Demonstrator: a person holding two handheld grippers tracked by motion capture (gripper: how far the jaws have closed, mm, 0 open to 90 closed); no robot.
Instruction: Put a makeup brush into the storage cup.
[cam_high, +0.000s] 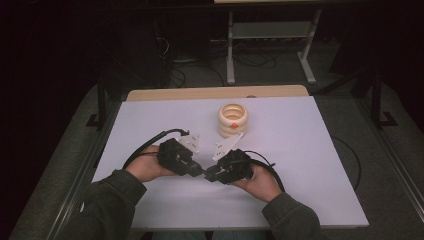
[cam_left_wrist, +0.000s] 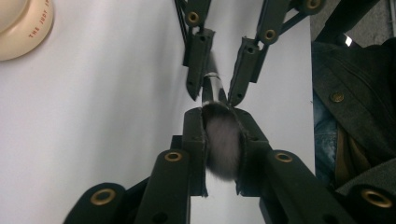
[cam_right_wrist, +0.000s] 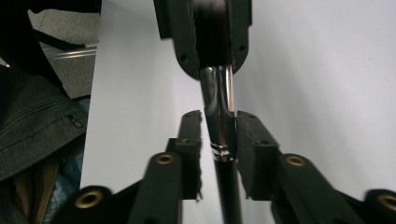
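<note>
In the high view, left of centre low in the frame, the left gripper (cam_high: 196, 168) points inward; its own view shows the jaws closed on the soft grey bristle head of a makeup brush (cam_left_wrist: 223, 142), the pads pressing the tuft from both sides. Meeting it nose to nose just to the right is the right gripper (cam_high: 210, 176), whose view has the brush's shiny metal collar and dark handle running between its jaws; the right-hand pad lies against the metal, while a thin sliver of white seems to show at the left pad, so whether this is a full pinch I cannot tell. The brush thus hangs between the two tools above the white table (cam_high: 300, 165), well clear of the cream ring-shaped holder (cam_high: 233, 120) up at centre. The risk, as I judge it: bristles are a poor hold and could slide out or splay, and the smooth collar could slip if the right jaws are loose, dropping the brush. From above the brush is hidden between the dark tool bodies, and the handle's end is cut off at the frame's bottom edge.
</note>
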